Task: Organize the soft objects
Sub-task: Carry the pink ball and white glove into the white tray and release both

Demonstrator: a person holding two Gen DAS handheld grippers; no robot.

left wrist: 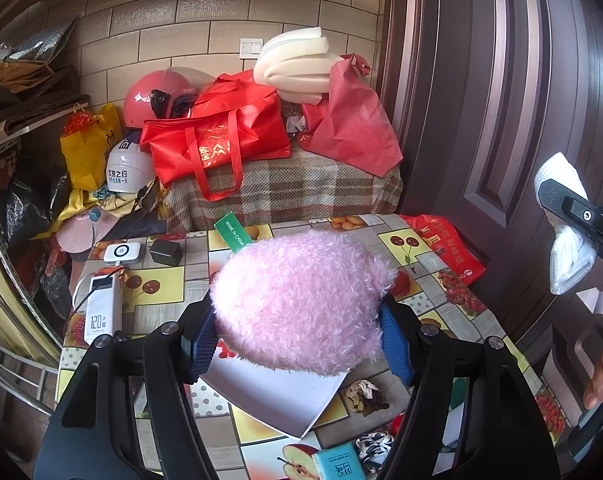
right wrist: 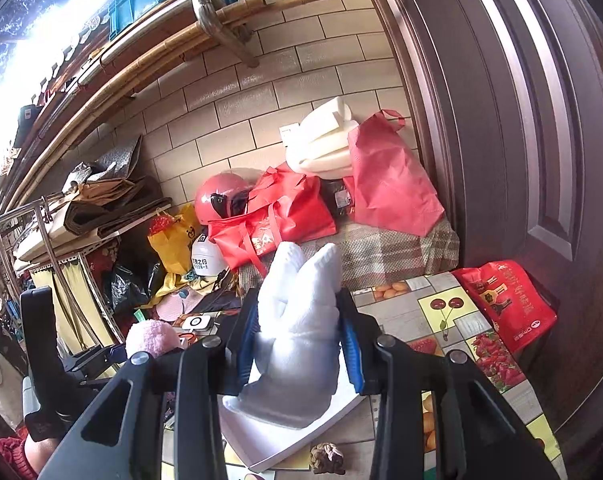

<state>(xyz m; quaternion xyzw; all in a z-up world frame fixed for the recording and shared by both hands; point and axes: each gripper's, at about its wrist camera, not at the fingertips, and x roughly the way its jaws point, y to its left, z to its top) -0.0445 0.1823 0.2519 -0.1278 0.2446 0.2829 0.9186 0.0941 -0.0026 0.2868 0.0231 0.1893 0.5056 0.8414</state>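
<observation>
My left gripper [left wrist: 297, 340] is shut on a fluffy pink plush [left wrist: 297, 300] with a green tag and holds it above a white tray [left wrist: 277, 400] on the table. The plush also shows in the right wrist view [right wrist: 151, 338]. My right gripper [right wrist: 297, 348] is shut on a folded white cloth [right wrist: 297, 328], held above the same white tray [right wrist: 277, 440]. The cloth also shows at the right edge of the left wrist view [left wrist: 565, 240]. A small braided brown-and-cream soft item [left wrist: 363, 396] lies on the table beside the tray; it also shows in the right wrist view [right wrist: 327, 458].
The table has a fruit-pattern cover [left wrist: 413, 248]. On it lie a white power bank [left wrist: 101, 312], a black charger [left wrist: 165, 252], a teal box [left wrist: 337, 462] and a red bag [left wrist: 449, 248]. Behind are red bags [left wrist: 217, 136], helmets and foam. A brown door [left wrist: 501, 100] stands right.
</observation>
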